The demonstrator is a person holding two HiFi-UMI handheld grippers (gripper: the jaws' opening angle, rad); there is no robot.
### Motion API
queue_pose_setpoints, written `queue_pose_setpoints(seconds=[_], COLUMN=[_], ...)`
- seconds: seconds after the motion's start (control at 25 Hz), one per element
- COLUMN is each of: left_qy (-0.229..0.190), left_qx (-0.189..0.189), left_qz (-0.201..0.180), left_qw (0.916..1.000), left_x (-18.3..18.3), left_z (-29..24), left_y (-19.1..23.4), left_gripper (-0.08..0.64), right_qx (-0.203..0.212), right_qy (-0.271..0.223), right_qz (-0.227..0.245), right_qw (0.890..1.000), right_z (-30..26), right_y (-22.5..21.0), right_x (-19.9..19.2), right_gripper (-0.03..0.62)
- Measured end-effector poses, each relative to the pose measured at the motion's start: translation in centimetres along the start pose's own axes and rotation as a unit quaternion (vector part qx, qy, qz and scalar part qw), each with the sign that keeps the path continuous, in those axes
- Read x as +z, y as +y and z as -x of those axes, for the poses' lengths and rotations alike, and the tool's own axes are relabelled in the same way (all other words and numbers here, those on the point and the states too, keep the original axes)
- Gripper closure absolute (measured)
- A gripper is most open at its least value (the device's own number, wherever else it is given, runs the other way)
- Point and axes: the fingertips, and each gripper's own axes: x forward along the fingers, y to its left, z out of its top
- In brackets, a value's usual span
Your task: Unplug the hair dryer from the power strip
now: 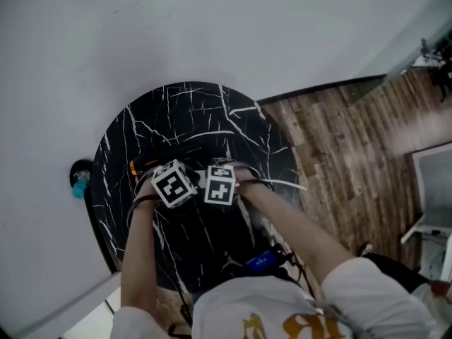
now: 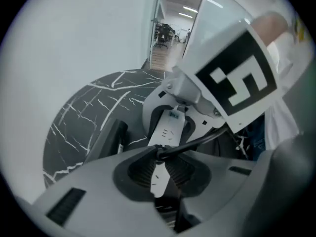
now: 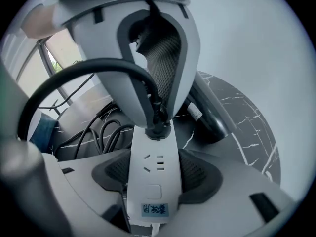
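Unplugging a hair dryer (image 3: pixel 210 115) on a round black marble table (image 1: pixel 198 111), plug not yet out.

Pinched in the left gripper (image 2: pixel 160 168): the dryer's black plug (image 2: pixel 159 152), seated in the end socket of a white power strip (image 3: pixel 150 167), its cord (image 2: pixel 207 138) curving off to one side. Clamped across the strip's width by the right gripper (image 3: pixel 153 179), jaws pressing on both long edges. Just beside the strip, lying on the table: the dark hair dryer. On the strip's other side, loose black cables (image 3: pixel 94 132) in a coil.
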Motion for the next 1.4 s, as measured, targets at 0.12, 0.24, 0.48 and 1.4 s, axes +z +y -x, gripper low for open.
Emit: queue_pose_setpoints(seconds=[0.12,0.24,0.48,1.4], left_qy=[0.022,0.02,0.001,0.005], left_qx=[0.044,-0.018,-0.046,-0.105], left_qz=[0.001,0.009,0.029,0.071], left_qw=[0.9988,0.9996,0.9986,0.9919], left_x=[-0.8,-0.2,0.5,0.1], left_z=[-0.5,0.0,0.3,0.4], left_y=[0.0,0.9,0.5,0.8], left_gripper=[0.506,0.505,0.503,0.497], right_qx=[0.001,0.0,-0.004,-0.004], right_qy=[0.004,0.003,-0.001,0.003], right_qz=[0.004,-0.002,-0.013,-0.017], right_qw=[1.0,1.0,1.0,1.0], right_z=[-0.1,-0.2,0.0,-0.2], right_y=[0.1,0.2,0.0,0.2], right_x=[0.1,0.1,0.0,0.2], right_gripper=[0.322,0.322,0.322,0.322])
